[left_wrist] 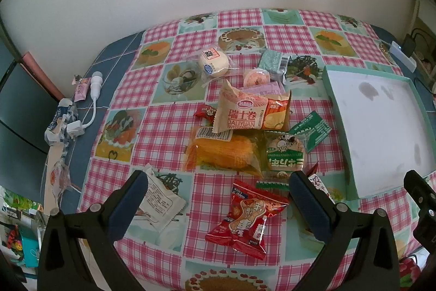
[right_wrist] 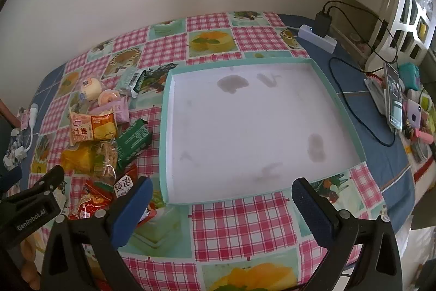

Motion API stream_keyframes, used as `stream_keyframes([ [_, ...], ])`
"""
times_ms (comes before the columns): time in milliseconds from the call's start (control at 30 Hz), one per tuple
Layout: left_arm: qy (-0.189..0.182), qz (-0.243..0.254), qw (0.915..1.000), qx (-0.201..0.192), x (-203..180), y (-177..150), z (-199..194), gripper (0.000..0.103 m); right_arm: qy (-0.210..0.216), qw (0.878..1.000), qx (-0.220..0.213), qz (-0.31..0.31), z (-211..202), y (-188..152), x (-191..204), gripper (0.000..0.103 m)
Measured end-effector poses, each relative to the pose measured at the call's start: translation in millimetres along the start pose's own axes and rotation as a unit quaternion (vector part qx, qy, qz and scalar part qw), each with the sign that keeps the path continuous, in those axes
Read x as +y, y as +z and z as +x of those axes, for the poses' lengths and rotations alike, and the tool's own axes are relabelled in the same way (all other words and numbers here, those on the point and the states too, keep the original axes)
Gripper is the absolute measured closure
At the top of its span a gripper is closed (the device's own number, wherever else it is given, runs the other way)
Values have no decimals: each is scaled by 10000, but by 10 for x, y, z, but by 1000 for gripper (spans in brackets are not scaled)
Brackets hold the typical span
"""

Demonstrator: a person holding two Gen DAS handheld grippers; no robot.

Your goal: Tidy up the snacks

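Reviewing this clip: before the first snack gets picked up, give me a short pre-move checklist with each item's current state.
1. Left gripper open and holding nothing: ok.
2. Right gripper open and holding nothing: ok.
3. Shallow box has room for snacks: ok, nothing lies in it, only faint stains.
4. A snack lies within the left gripper's line: ok, the red peanut packet sits between its fingers, untouched.
5. Snack pile easy to pick one by one: not ok, several packets overlap.
6. Cables clear of the box: cannot tell, one runs close to its right wall.
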State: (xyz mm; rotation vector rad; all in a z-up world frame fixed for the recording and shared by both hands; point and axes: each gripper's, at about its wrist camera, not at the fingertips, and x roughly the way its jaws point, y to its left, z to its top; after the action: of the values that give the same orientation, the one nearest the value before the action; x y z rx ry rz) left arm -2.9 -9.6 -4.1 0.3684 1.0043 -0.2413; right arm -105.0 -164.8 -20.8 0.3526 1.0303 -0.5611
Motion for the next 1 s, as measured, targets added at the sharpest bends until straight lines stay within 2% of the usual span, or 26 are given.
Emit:
stream_keyframes([
  [1000, 3, 10, 10000, 95, -7, -42, 61, 0, 11, 9999, 119, 99, 48, -16, -17, 0],
])
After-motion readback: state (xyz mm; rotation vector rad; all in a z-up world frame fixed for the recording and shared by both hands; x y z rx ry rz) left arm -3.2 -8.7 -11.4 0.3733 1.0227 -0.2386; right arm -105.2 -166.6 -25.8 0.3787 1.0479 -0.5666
